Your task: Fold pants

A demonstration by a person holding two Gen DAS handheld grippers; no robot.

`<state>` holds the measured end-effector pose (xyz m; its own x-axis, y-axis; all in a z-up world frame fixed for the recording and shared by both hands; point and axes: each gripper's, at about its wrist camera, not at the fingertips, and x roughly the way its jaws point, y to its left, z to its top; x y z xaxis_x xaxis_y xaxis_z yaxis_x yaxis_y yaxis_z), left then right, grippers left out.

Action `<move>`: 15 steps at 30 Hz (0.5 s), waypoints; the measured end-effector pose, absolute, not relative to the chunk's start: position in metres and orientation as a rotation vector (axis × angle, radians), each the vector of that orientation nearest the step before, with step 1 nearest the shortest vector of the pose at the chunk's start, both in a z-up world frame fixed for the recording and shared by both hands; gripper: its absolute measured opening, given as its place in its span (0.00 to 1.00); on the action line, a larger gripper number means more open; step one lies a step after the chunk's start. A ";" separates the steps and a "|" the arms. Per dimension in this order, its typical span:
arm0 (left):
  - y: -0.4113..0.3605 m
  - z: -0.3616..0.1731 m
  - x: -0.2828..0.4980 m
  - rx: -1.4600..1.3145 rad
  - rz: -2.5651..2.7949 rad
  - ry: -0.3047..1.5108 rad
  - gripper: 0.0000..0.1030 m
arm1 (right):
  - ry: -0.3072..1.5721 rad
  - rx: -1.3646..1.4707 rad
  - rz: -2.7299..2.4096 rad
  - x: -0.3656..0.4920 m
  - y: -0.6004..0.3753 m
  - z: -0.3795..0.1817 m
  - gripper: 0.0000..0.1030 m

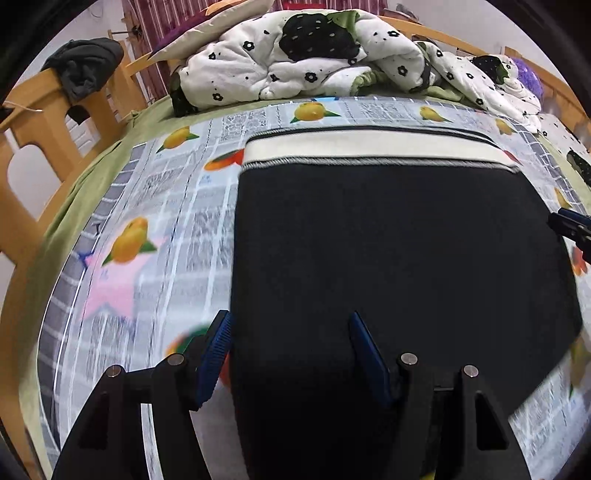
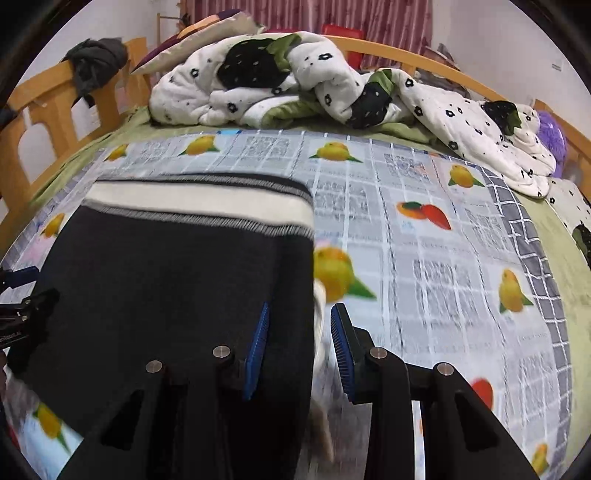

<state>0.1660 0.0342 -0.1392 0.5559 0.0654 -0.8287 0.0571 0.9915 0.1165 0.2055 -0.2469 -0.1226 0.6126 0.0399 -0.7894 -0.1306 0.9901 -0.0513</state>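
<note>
Black pants point(image 1: 388, 240) lie folded flat on a printed sheet point(image 1: 162, 221) spread over a bed, the cream waistband point(image 1: 369, 149) with its grey stitched edge at the far end, nearest a heaped white quilt point(image 1: 295, 62) patterned with black flowers. The sheet bears a grey grid and pictures of yellow and orange fruit; a green bedcover point(image 1: 92, 177) shows beyond its border. A wooden bed frame point(image 1: 40, 122) runs along the left and far sides, with a dark garment point(image 1: 86, 68) draped over its rail, and striped red curtains point(image 2: 369, 18) hang behind. In the left wrist view, the left gripper point(image 1: 291, 325) stands with its jaws well apart, straddling the near left edge of the pants: one blue pad point(image 1: 216, 358) is over the sheet just outside the cloth, the other over the black fabric, and neither pad presses on it. In the right wrist view, the right gripper point(image 2: 301, 314) stands at the near right edge of the pants, its jaws at a narrower gap; the left blue pad point(image 2: 256, 350) lies over the black fabric and the other over the sheet, with the pale edge of the cloth between them, but blur hides whether the pads pinch it, so its grip cannot be told. Each gripper appears at the margin of the other's view, at opposite sides of the pants. The near foreground of both views is blurred.
</note>
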 end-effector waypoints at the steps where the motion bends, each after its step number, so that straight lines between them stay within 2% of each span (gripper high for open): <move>1: 0.031 -0.137 0.159 0.148 0.001 0.980 0.61 | 0.912 -0.115 0.102 0.200 -0.247 -0.121 0.33; 5: 0.022 -0.127 0.125 0.208 0.007 0.962 0.61 | 0.974 -0.095 0.094 0.165 -0.253 -0.121 0.34; 8: 0.025 -0.114 0.097 0.178 0.037 0.944 0.61 | 0.900 -0.057 0.027 0.133 -0.259 -0.098 0.35; 11: 0.029 -0.099 0.070 0.091 0.022 0.929 0.62 | 0.870 -0.012 0.059 0.103 -0.258 -0.072 0.46; 14: 0.026 -0.082 0.042 0.070 0.016 0.885 0.66 | 0.825 0.002 0.049 0.071 -0.258 -0.054 0.62; 15: 0.025 -0.076 0.033 0.067 0.009 0.863 0.66 | 0.832 0.003 0.040 0.059 -0.259 -0.050 0.63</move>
<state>0.0329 0.0252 -0.0757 0.6502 0.0357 -0.7589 0.0190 0.9978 0.0632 0.0591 -0.2585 -0.0500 0.6727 0.0373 -0.7390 -0.0346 0.9992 0.0189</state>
